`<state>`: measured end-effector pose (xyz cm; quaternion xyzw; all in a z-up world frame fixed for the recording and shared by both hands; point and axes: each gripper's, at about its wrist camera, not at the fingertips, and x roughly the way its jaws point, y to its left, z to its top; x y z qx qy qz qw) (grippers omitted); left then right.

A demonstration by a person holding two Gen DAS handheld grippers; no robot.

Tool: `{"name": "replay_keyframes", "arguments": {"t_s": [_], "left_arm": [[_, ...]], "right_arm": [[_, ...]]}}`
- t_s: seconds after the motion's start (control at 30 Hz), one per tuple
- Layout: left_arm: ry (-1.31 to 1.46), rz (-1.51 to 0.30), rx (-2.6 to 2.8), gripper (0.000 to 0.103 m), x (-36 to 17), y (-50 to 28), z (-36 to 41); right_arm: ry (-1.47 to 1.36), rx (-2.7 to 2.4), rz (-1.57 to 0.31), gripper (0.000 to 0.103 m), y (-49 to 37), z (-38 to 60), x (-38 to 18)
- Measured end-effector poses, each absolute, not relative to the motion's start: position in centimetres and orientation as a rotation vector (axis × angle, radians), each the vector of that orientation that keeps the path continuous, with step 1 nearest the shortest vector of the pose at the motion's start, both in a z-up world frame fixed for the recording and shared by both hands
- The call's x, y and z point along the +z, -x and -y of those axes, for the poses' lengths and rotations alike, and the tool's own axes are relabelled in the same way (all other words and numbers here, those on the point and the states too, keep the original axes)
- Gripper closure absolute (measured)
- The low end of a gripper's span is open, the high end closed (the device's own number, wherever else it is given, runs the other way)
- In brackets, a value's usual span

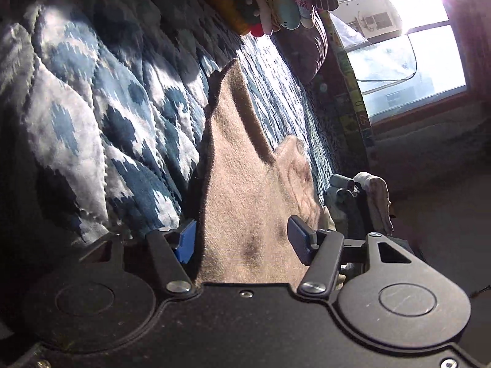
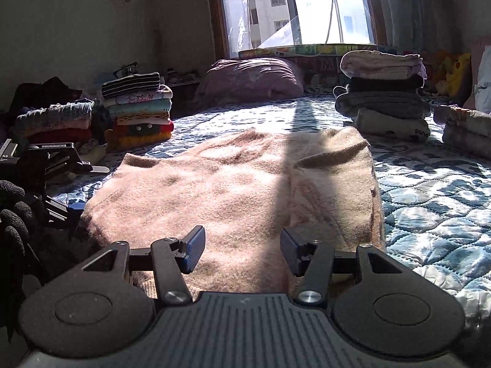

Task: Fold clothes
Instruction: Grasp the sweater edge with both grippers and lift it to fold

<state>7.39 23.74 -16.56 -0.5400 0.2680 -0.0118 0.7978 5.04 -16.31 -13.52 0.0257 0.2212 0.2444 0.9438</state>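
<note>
A pinkish-beige fleece garment (image 2: pixel 233 184) lies spread across the middle of the right wrist frame on a bed covered by a blue-and-white quilt (image 2: pixel 429 202). A dark band of shadow runs down its centre, and its right part looks folded over along a raised edge.

The right claw (image 2: pixel 242 247) sits at the bottom centre of that frame, released, both fingers wide apart just over the garment's near edge; nothing is between them.

The left claw (image 1: pixel 242 242), at the bottom of the left wrist frame, is also released, fingers apart with garment (image 1: pixel 245 190) cloth passing between them but not pinched. In the right wrist frame the same tool shows at the left edge (image 2: pixel 58 165), beside the garment's left edge, with a black-gloved hand (image 2: pixel 13 217) below it.

Upper left of the right wrist frame holds a colourful stack (image 2: pixel 139 113) of folded clothes; upper right holds a grey stack (image 2: pixel 383 95). A mauve pillow (image 2: pixel 250 79) lies at top centre, below a bright window (image 2: pixel 294 9).
</note>
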Motion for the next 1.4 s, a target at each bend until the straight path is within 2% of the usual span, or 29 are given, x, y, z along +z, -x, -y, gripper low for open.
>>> {"name": "replay_keyframes", "arguments": {"t_s": [0.07, 0.17, 0.23, 0.3, 0.33, 0.53, 0.83, 1.1, 1.4], "left_arm": [[1.163, -0.580, -0.032, 0.053, -16.9, -7.5, -24.0], [1.120, -0.578, -0.041, 0.071, -17.4, -8.6, -24.6], [1.108, -0.575, -0.039, 0.092, -18.2, -9.7, -25.1], [1.115, -0.556, -0.051, 0.093, -18.3, -9.9, -25.2], [1.107, -0.542, -0.062, 0.098, -18.1, -9.8, -25.1], [0.895, -0.424, -0.149, 0.099, -12.9, -8.9, -21.6], [0.553, -0.397, -0.243, 0.099, -8.5, -11.0, -11.7], [0.302, -0.440, -0.344, 0.099, -8.4, -12.3, -3.6], [0.102, -0.576, -0.423, 0.099, -11.7, -13.4, 3.4]], "right_arm": [[-0.056, 0.500, -0.454, 0.049, -5.2, 16.2, -13.5], [-0.058, 0.506, -0.453, 0.049, -5.3, 16.0, -13.5], [-0.060, 0.509, -0.452, 0.049, -5.3, 16.0, -13.5], [-0.061, 0.510, -0.446, 0.049, -5.2, 16.0, -13.4], [-0.061, 0.509, -0.444, 0.049, -5.1, 16.0, -13.3], [-0.099, 0.486, -0.427, 0.049, -4.8, 17.3, -12.7], [-0.222, 0.427, -0.423, 0.049, -5.3, 21.0, -12.4], [-0.323, 0.355, -0.434, 0.049, -5.6, 24.6, -12.9], [-0.380, 0.318, -0.441, 0.049, -6.0, 26.5, -13.4]]}}
